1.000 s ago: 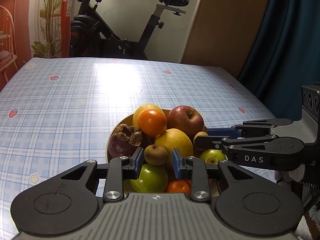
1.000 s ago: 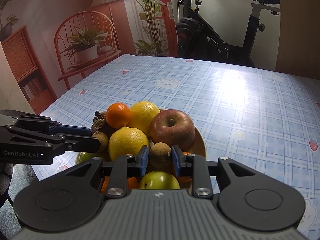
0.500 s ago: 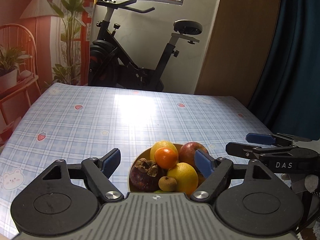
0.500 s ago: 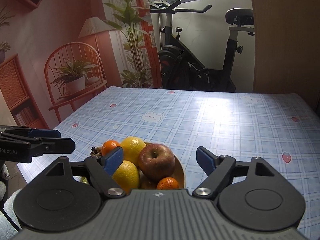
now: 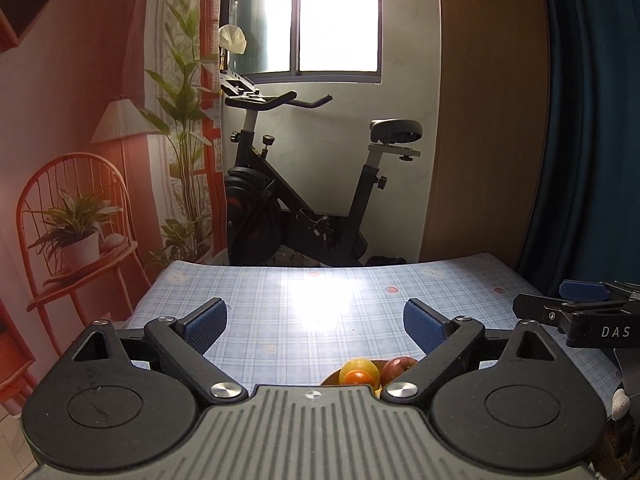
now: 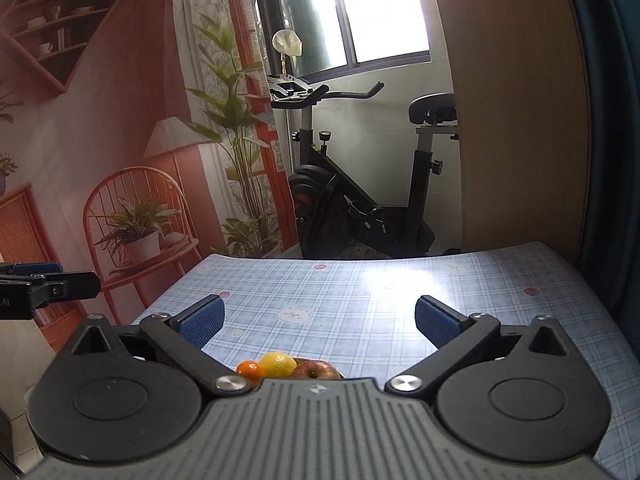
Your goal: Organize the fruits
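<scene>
Your big table (image 5: 280, 312) with the blue checked cloth runs away from you toward the exercise bike (image 5: 304, 200), and most of the cloth is bare. The bowl of fruit (image 6: 298, 360) sits at the near end of it, low down and close in, just under the front of both your tools. So the fruit lies below and a little ahead of the jaws, and I think you must tip down to reach it.

Your left gripper (image 5: 316, 322) has its jaws spread wide and opening, with nothing between the blue pads, only cloth far behind. Your right gripper (image 6: 320, 320) is the same: jaws wide, opening, holding nothing. The two look about as near to the bowl as each other, so I cannot tell which is closer.

The fruit is round, so no side is the long one. You can see just the tops: a yellow lemon (image 6: 278, 363), a red apple (image 6: 314, 370) with its stem dip up, and a small orange (image 6: 249, 370) touching the lemon. The rest of the pile is hidden
</scene>
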{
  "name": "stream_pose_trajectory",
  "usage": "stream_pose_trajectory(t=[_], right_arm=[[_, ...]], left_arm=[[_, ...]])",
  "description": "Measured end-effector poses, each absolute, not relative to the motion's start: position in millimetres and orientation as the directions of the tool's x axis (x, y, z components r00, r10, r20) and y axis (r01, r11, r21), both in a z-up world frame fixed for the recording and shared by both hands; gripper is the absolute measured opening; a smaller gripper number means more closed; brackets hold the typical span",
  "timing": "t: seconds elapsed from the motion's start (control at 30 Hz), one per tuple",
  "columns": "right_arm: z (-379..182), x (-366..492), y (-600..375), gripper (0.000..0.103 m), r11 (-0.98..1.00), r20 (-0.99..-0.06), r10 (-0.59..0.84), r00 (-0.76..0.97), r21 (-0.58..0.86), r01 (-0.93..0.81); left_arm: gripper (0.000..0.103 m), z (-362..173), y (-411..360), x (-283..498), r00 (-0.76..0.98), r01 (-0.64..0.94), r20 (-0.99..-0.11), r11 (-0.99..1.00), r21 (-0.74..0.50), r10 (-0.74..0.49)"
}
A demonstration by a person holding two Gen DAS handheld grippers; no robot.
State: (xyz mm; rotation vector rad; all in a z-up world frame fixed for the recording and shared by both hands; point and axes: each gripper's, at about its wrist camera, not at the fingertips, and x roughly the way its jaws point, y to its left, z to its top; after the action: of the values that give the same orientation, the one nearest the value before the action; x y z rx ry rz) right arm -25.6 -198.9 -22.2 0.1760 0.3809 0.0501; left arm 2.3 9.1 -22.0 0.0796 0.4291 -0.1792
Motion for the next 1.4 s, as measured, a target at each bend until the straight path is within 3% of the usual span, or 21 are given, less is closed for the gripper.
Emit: stream_pose_trajectory(t=[0.53, 1.4], right_arm=[[2, -48, -169, 0.103, 0.996, -0.348, 0.021, 0.937, 0.086, 0.010], [0, -43, -177, 0.103, 0.994, -0.364, 0.028, 0.931, 0.104, 0.011]], left_arm=[[0.098, 12, -2, -28, 0.937, 0.122, -0.340, 0.988, 0.099, -0.081], [0.098, 10, -1, -32, 0.946, 0.097, -0.320, 0.990, 0.107, -0.058]])
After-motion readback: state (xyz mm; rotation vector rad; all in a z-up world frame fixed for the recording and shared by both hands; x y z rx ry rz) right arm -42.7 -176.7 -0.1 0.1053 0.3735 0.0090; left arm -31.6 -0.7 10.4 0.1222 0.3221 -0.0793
